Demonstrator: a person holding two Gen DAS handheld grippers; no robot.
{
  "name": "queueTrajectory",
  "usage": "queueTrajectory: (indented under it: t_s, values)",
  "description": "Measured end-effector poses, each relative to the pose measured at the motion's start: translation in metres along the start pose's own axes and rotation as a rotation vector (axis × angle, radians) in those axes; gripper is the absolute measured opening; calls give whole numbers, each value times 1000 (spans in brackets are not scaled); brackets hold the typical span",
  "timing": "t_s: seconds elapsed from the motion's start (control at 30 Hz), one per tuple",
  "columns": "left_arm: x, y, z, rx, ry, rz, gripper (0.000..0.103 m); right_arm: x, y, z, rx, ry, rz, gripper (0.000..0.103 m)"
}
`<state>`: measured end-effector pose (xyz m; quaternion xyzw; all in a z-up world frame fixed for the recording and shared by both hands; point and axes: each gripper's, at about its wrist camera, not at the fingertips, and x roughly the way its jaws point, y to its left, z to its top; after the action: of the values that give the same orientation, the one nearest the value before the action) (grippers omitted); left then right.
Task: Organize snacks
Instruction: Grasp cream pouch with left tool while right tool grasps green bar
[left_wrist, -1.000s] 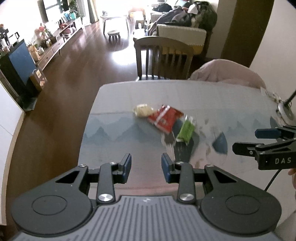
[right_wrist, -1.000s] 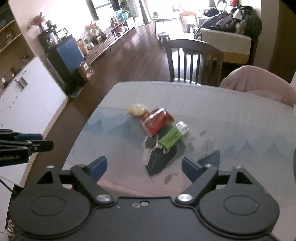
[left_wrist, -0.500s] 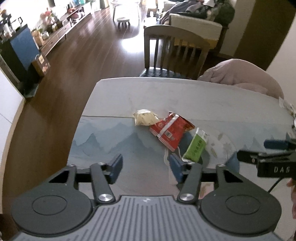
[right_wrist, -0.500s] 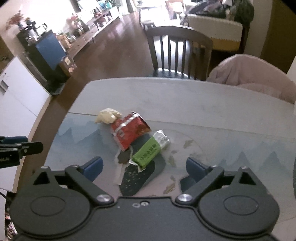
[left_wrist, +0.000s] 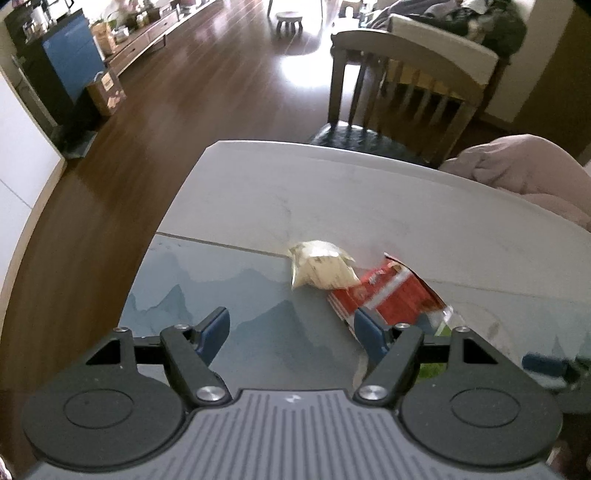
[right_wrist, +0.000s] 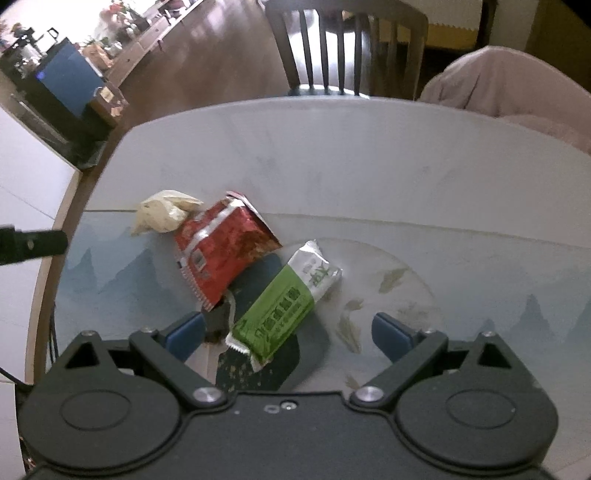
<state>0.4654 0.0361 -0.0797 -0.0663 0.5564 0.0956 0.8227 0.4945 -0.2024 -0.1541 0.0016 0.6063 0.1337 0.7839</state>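
Note:
Three snacks lie together on the table. A cream packet (left_wrist: 321, 267) (right_wrist: 164, 216) is farthest left, a red packet (left_wrist: 388, 291) (right_wrist: 221, 251) is beside it, and a green and silver bar (right_wrist: 286, 306) lies to the right. My left gripper (left_wrist: 291, 330) is open, its right finger just in front of the red packet. My right gripper (right_wrist: 288, 338) is open wide, with the near end of the green bar between its fingers. Nothing is held.
The table (left_wrist: 369, 206) (right_wrist: 369, 147) carries a blue mountain-print mat (right_wrist: 480, 295). A wooden chair (left_wrist: 406, 88) and a pink-covered seat (left_wrist: 517, 166) stand at the far edge. Dark wood floor lies to the left.
Both grippers moved forward and down toward the snacks. The left gripper's jaws opened wider. The snacks have not moved.

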Motion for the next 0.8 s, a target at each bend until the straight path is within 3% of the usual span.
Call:
queueTrajectory:
  t_s: [0.47,0.8]
  values:
    - [92,-25,54,20,78,22,74,72,-1,13,22,102,-36,95]
    - [144,-26,59,8,167,15,74,84,2,4,26,111,-47,94]
